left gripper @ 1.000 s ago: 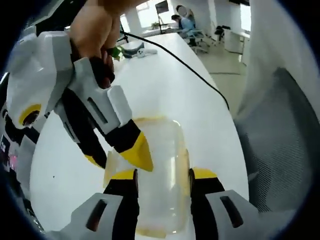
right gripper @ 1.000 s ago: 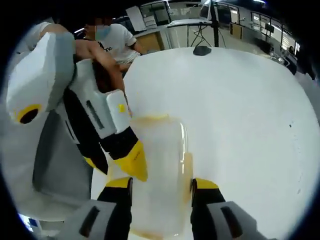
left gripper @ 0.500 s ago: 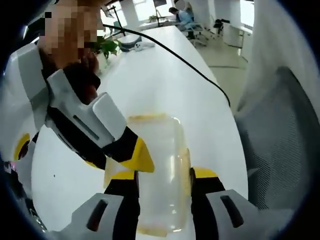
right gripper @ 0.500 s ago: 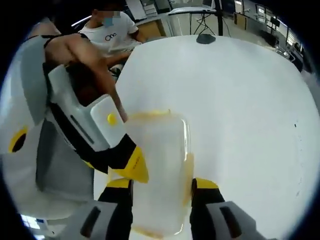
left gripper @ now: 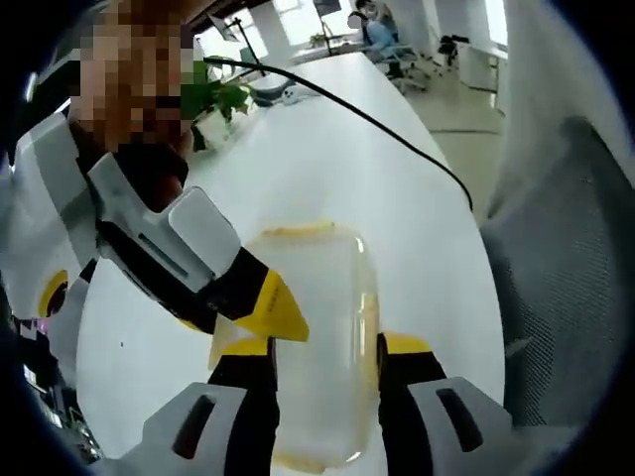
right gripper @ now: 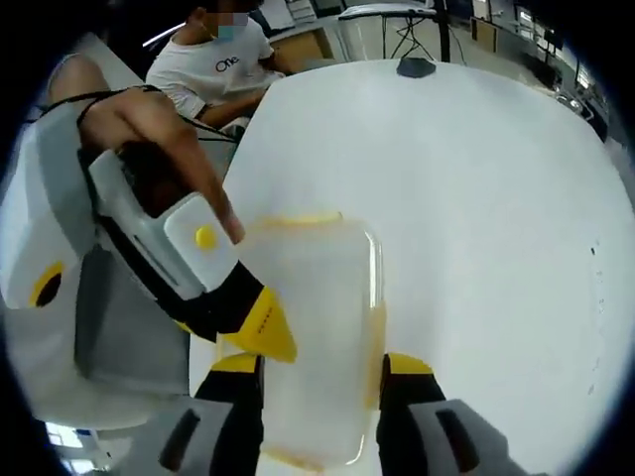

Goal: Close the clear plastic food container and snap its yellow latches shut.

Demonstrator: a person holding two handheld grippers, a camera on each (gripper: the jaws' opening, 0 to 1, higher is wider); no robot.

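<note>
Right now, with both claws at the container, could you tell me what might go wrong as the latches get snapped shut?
1. The clear container sits loosely between the left claw's open jaws, so it may slide on the smooth white table under pressure.
2. The right claw's yellow tips flank the container's slick sides too; a push could skid off.
3. The yellow latch is faint through the plastic and easy to miss.
</note>
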